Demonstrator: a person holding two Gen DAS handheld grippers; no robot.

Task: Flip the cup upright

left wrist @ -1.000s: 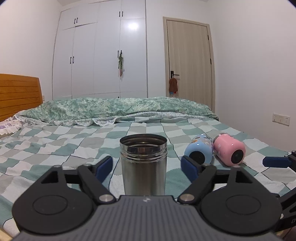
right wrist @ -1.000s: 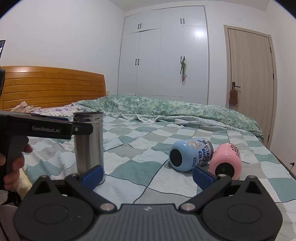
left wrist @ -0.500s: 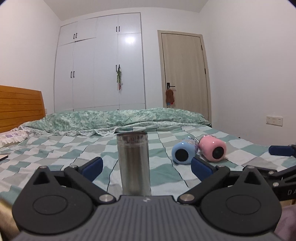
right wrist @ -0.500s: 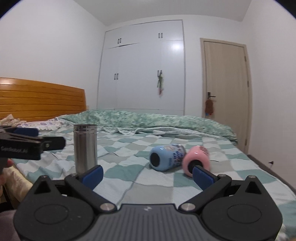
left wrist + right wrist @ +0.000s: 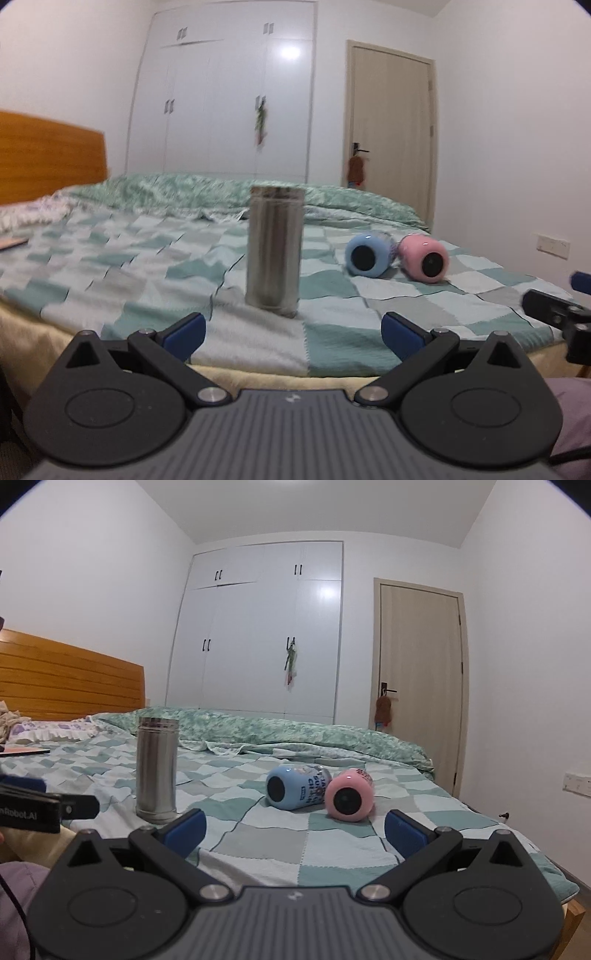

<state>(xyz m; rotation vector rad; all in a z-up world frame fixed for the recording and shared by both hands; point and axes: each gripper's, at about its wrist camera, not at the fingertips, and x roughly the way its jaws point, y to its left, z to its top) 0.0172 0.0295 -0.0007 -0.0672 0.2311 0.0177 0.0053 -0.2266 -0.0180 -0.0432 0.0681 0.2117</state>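
The room is evenly and fairly brightly lit, soft and white. A round glare spot sits high on the glossy wardrobe [image 5: 236, 99], in both views. Shadows on the bed [image 5: 258, 845] are faint, only thin dark patches under the steel cup [image 5: 275, 251] and the two lying cups. The left wrist view is smeared with motion blur: headboard [image 5: 48, 158], wardrobe handles and quilt checks are soft. The right wrist view is sharper. Fisheye bending curves walls and door [image 5: 417, 686], and dark corners vignette both pictures.
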